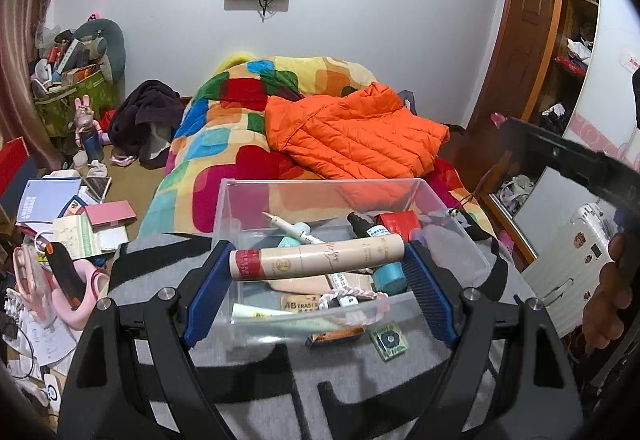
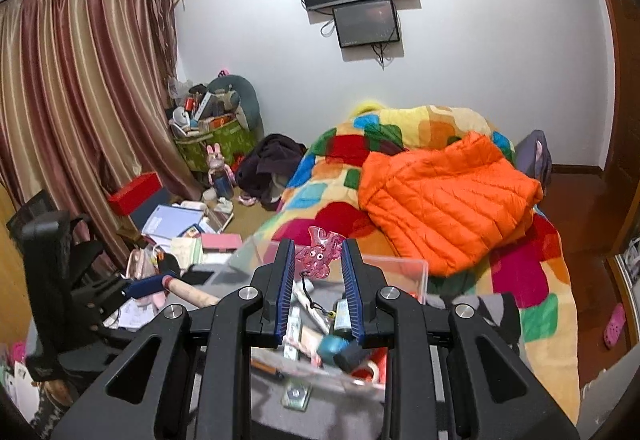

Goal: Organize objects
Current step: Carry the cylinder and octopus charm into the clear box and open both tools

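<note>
- Blue-padded left gripper [image 1: 318,272] is sitting closest, jaws clamped end to end on a beige tube [image 1: 316,258] w/ a red band at one end; tube is hanging crosswise over the clear plastic bin [image 1: 320,184].
- Prob being held lengthwise so it drops flat into the bin rather than on end.
- Right gripper [image 2: 316,260] is pinching a pink translucent charm [image 2: 320,252] w/ googly eyes, jaws closed on it; black cord is dangling down toward the bin, charm hovering above it.
- Bin is sitting on a grey cloth [image 1: 360,372] at the bed's foot, already holding misc bits: white pen [image 1: 296,229], dark dropper bottle [image 1: 366,228], red box [image 1: 398,222], teal roll [image 1: 390,276].
- Small green square packet [image 1: 389,340] and a flat brown bar [image 1: 336,336] are lying outside the bin, just beside its near wall, so sorting looks unfinished.
- Orange puffer jacket [image 1: 352,136] is lying on the patchwork quilt [image 1: 224,160] behind, well apart from the bin.
- Tube looks rigid and smooth, could slip if grip loosens.
</note>
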Available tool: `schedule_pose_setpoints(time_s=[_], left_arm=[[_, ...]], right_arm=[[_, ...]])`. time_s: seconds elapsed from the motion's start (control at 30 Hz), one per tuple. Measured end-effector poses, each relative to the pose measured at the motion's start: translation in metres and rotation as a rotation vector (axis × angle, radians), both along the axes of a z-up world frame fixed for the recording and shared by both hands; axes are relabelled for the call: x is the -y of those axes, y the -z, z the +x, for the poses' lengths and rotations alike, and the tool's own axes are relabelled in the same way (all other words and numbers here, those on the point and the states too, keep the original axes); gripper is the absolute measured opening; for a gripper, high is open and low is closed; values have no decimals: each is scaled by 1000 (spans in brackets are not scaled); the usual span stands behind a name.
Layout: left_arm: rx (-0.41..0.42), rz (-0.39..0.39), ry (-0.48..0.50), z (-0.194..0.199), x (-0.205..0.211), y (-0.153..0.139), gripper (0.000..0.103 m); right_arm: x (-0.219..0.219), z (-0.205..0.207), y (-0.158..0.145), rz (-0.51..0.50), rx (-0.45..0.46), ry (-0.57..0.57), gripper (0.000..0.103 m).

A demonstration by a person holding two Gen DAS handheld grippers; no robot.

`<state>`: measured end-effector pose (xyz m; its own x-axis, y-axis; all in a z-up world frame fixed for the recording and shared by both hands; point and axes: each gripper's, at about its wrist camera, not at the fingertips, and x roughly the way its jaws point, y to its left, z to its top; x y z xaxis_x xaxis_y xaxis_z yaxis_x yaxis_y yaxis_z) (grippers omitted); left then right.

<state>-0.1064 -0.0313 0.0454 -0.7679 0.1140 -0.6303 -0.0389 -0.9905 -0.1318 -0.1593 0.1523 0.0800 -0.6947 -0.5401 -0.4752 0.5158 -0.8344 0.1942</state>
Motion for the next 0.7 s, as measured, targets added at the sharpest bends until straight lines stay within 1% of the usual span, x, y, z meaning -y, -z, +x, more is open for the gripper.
schedule_pose_setpoints(time_s=[0.1,0.13,0.23,0.33,0.43,0.5,0.6,0.7], left_arm=[[25,-1,14,-10,-1,8,84],[38,-3,20,-14,-2,12,84],[76,-7,29,-23,-4,26,84],[122,-6,35,-34,-4,41,84],[152,-13,34,-41,-4,53,84],[162,-14,36,-43,-4,58,84],[172,-18,36,-46,-3,62,84],[185,-16,41,-47,-3,64,85]], right_arm=[[7,-7,7,8,23,-8,22],[10,-11,14,19,40,-12,22],[16,-20,35,61,86,-12,22],[19,-31,62,100,156,-15,22],[20,-42,88,138,219,-13,22],[18,-45,99,153,245,-11,22],[16,-48,113,174,277,-8,22],[14,-48,118,191,284,-3,22]])
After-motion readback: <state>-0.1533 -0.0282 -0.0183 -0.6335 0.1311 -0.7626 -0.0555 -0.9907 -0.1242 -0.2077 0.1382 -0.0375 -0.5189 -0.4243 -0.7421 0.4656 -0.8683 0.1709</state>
